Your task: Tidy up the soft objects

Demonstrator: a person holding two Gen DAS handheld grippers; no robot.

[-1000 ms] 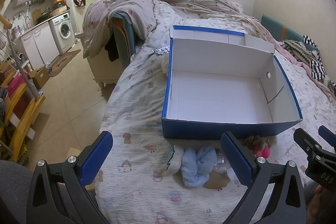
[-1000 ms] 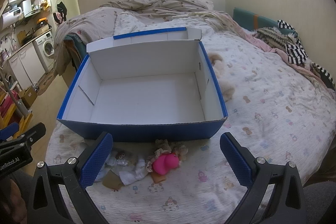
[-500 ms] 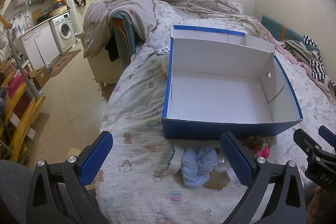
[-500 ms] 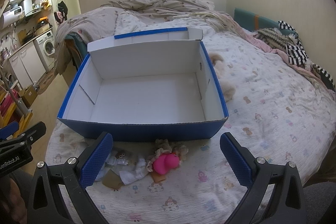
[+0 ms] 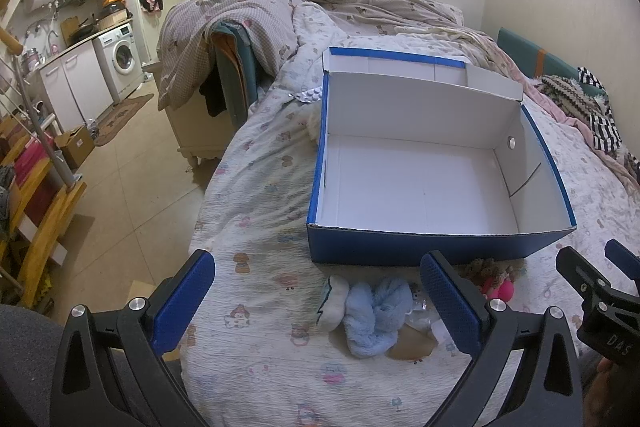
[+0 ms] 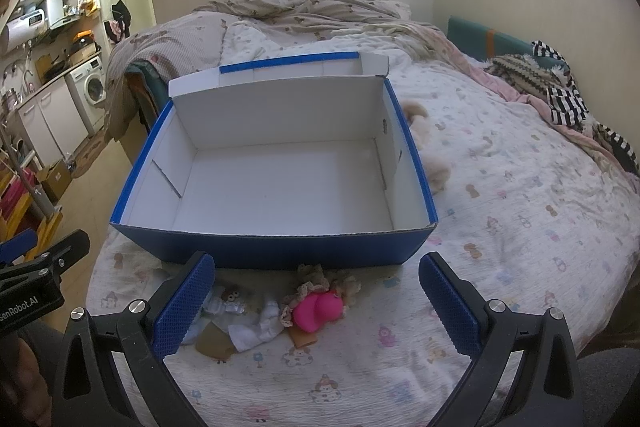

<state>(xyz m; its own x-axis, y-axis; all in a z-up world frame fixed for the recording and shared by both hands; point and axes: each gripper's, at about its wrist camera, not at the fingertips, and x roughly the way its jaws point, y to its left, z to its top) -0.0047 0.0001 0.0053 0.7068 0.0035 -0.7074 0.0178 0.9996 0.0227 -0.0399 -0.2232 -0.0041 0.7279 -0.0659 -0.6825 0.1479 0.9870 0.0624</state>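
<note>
Both the left gripper and right gripper hover spread wide and empty above the soft toys heaped before the empty box, seemingly staged for easy loading.

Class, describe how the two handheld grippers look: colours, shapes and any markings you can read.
Both are black plastic frames with silver screws. The left gripper and right gripper each carry two flat fingers faced with blue dimpled pads. From the right wrist view, the left gripper's side reads "GenRobot.AI", partly cut off; from the left wrist view, the right gripper's side shows "DAS". No cables or sleeves are visible.
</note>
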